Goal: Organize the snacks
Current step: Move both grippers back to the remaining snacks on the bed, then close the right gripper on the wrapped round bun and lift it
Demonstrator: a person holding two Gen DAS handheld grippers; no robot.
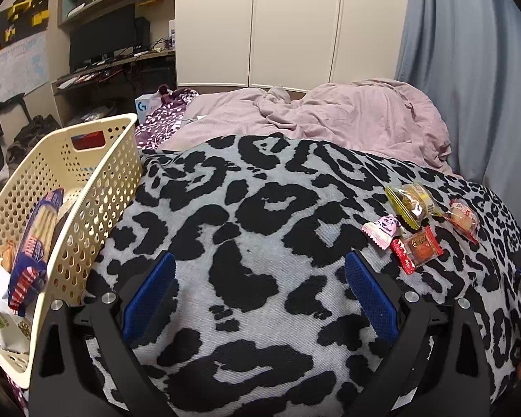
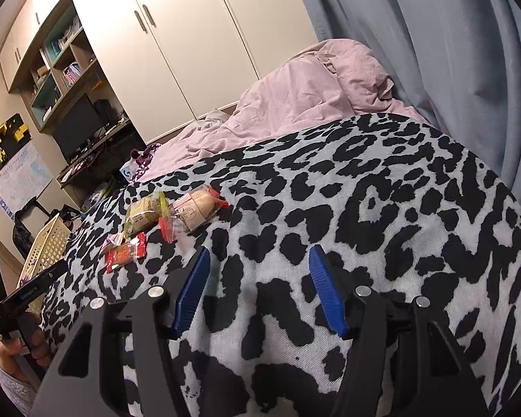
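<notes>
**Four snacks left on the blanket, both grippers empty**

The left gripper (image 1: 260,288) hangs over the leopard-print blanket (image 1: 253,208) with its blue pads spread wide and nothing between them. The right gripper (image 2: 258,288) is likewise wide open and empty, low over the same blanket.

In the left wrist view the cream basket (image 1: 87,180) stands at about nine o'clock, at the blanket's left edge. It already holds a blue cracker pack (image 1: 34,243) standing on end and some white packets below it. The loose snacks lie in a tight cluster at about two o'clock: a green-edged packet (image 1: 411,201), a red-edged clear packet (image 1: 463,217), a pink candy (image 1: 382,231) and a red wafer (image 1: 418,252). They touch or overlap each other. In the right wrist view the same cluster sits at about ten o'clock, near that gripper's left finger.

The task looks partly done, and this moment reads as the gap between a drop and the next pick. The right gripper is nearer the cluster. The next move calls for swinging toward it, singling out one packet, probably the red wafer at the near edge, and closing on it without dragging its neighbours, then carrying it across to the basket.
</notes>
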